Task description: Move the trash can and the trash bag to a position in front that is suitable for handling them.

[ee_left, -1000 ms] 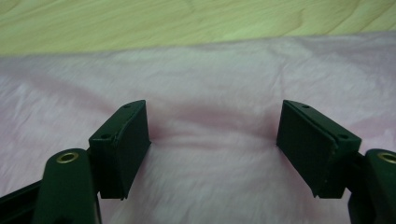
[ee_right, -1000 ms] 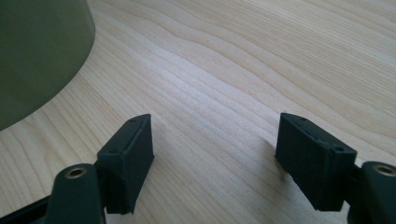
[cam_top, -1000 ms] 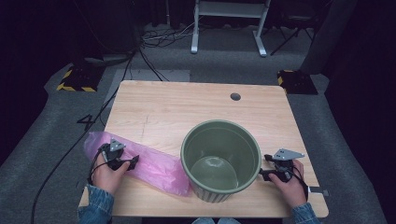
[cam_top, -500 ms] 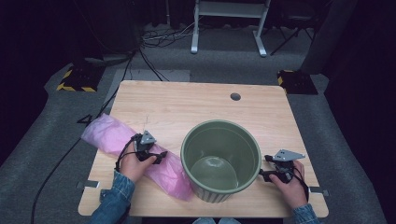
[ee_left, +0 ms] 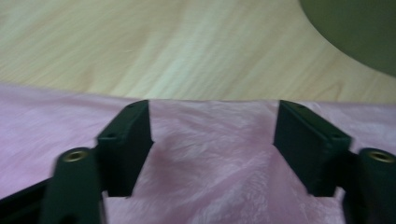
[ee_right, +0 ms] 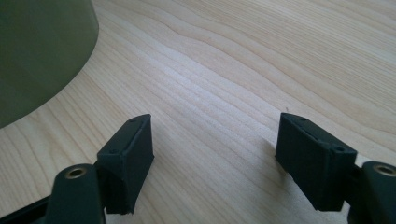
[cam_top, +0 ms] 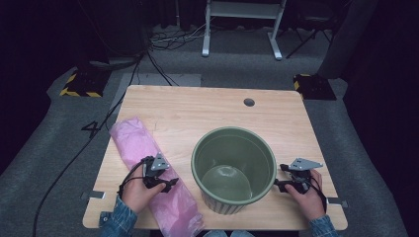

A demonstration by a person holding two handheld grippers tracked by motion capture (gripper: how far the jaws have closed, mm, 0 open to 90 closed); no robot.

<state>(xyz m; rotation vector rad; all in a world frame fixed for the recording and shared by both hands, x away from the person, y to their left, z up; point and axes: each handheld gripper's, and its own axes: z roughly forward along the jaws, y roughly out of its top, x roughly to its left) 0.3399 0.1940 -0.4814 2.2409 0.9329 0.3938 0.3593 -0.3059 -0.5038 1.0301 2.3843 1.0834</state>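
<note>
A crumpled pink plastic bag (cam_top: 143, 153) lies slantwise on the left of the wooden table (cam_top: 207, 108). An empty green ribbed bin (cam_top: 233, 168) stands upright near the front middle. My left gripper (cam_top: 169, 183) hovers over the bag's middle, pointing toward the bin. In the left gripper view its jaws (ee_left: 215, 109) stand open with the pink film (ee_left: 210, 158) beneath and between them, not pinched; the bin's wall (ee_left: 359, 32) shows at top right. My right gripper (cam_top: 280, 177) rests open beside the bin's right side, over bare wood (ee_right: 215, 119), with the bin (ee_right: 37, 51) at its left.
A round cable hole (cam_top: 249, 102) sits near the table's far edge. The bag's near end (cam_top: 185, 222) hangs at the front edge. Grey carpet, cables and a white stand's legs (cam_top: 242, 29) lie beyond the table.
My left hand has moved right across the bag toward the bin. The bag has swung round to lie more front-to-back. The right hand has kept still.
</note>
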